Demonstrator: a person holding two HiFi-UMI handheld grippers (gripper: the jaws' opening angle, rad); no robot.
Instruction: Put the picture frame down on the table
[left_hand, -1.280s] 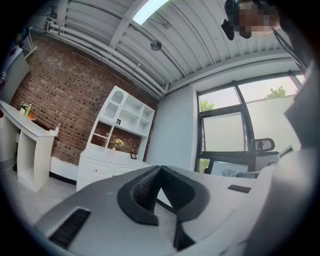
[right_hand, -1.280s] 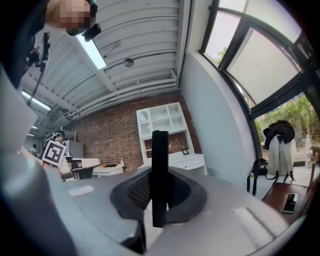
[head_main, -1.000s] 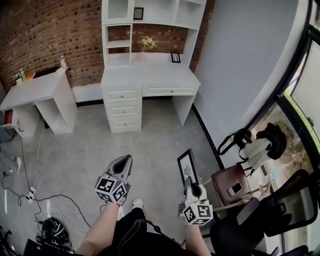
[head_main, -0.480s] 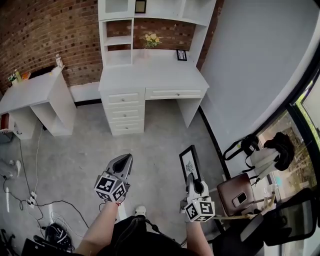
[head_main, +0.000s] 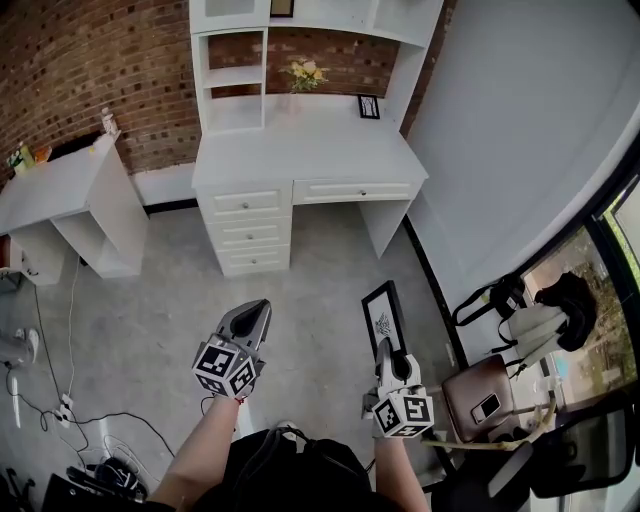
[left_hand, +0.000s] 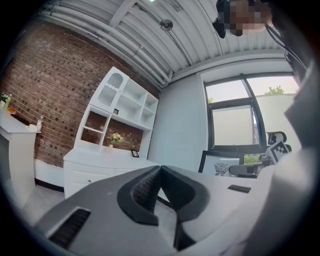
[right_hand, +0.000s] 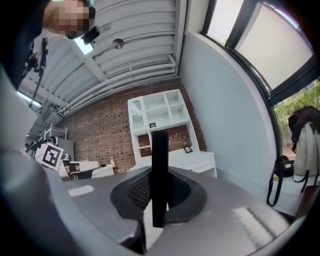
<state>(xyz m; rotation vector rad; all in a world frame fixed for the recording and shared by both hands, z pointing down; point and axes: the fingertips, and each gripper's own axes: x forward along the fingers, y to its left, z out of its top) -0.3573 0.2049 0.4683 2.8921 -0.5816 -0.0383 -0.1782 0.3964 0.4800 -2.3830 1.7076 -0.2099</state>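
A black picture frame (head_main: 381, 316) with a white print stands upright in my right gripper (head_main: 385, 347), which is shut on its lower edge. In the right gripper view the picture frame (right_hand: 159, 175) shows edge-on as a dark bar between the jaws. My left gripper (head_main: 257, 312) hangs beside it at the left, shut with nothing between its jaws. The picture frame (left_hand: 220, 164) also shows at the right of the left gripper view. The white desk (head_main: 300, 155) with a bare top stands ahead against the brick wall.
A shelf unit (head_main: 240, 70) tops the desk, holding flowers (head_main: 305, 73) and a small frame (head_main: 369, 106). A second white table (head_main: 60, 185) stands at left. A brown stool (head_main: 485, 395) with a phone and a bag (head_main: 560, 300) are at right. Cables (head_main: 70, 410) lie on the floor.
The view has moved forward toward the desk, which now sits larger and nearer. Both grippers hold their places; the right one still grips the frame.
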